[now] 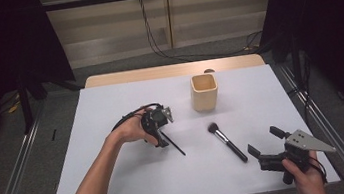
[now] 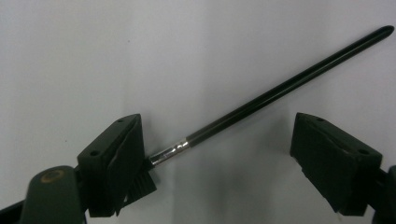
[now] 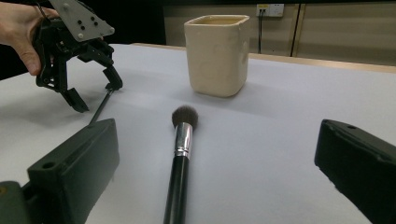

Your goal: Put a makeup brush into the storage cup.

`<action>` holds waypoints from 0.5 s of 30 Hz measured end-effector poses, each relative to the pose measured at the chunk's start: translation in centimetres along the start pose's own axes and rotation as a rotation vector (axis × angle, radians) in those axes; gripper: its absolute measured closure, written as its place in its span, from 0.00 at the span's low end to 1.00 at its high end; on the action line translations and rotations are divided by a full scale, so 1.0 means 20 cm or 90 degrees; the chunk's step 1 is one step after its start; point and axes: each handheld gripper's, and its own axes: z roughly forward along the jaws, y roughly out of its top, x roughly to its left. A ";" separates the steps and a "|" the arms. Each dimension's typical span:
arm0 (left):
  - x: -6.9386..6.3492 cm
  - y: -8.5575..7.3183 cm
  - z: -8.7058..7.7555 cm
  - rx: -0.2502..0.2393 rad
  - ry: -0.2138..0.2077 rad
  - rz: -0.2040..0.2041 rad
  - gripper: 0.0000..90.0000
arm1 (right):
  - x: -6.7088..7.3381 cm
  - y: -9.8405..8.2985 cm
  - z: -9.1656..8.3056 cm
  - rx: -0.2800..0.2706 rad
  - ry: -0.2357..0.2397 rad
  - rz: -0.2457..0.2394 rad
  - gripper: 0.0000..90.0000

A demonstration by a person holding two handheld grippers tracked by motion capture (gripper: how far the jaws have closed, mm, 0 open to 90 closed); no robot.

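Taking the beige square cup [image 1: 204, 92] as the landmark and working from the near edge of the table [image 1: 121, 184] toward it: nearest the person, well in front of the cup and to its right, the right gripper [image 1: 265, 144] is held just above the white surface with its jaws spread wide and nothing between them. Ahead of those jaws lies the powder brush [image 3: 181, 154], handle toward the person, bristle head toward the cup and a short way short of it.

Farther in, to the cup's left and a little nearer than it, the left gripper [image 1: 164, 139] points down over a thin black makeup brush [image 2: 280, 88] lying flat on the table. The jaws stand apart on either side of it; one sits right at the metal ferrule [image 2: 170, 151] and small bristle tip, the other is well clear of the handle, so nothing is clamped yet.

The step in hand looks like the pick-up of the thin brush, probably for dropping it into the cup. The next move calls for closing squarely across the slim handle, which could roll or slip, then lifting it upright.
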 end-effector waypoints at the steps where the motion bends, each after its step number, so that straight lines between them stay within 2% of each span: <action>1: 0.00 0.00 0.00 0.001 -0.002 -0.002 0.22 | 0.00 0.00 0.00 0.000 0.000 -0.003 0.00; 3: 0.00 0.01 0.00 0.007 -0.014 -0.005 0.28 | 0.00 0.00 0.00 0.002 0.000 0.000 0.00; 7: -0.01 0.01 0.00 0.016 -0.013 -0.018 0.31 | 0.00 0.00 0.01 0.004 0.002 0.001 0.00; 11: -0.01 0.04 0.00 0.042 -0.014 -0.028 0.34 | 0.00 0.00 0.00 0.006 0.001 0.001 0.00; 15: -0.01 0.04 -0.01 0.053 -0.016 -0.020 0.40 | 0.00 -0.01 0.00 0.009 0.001 -0.001 0.00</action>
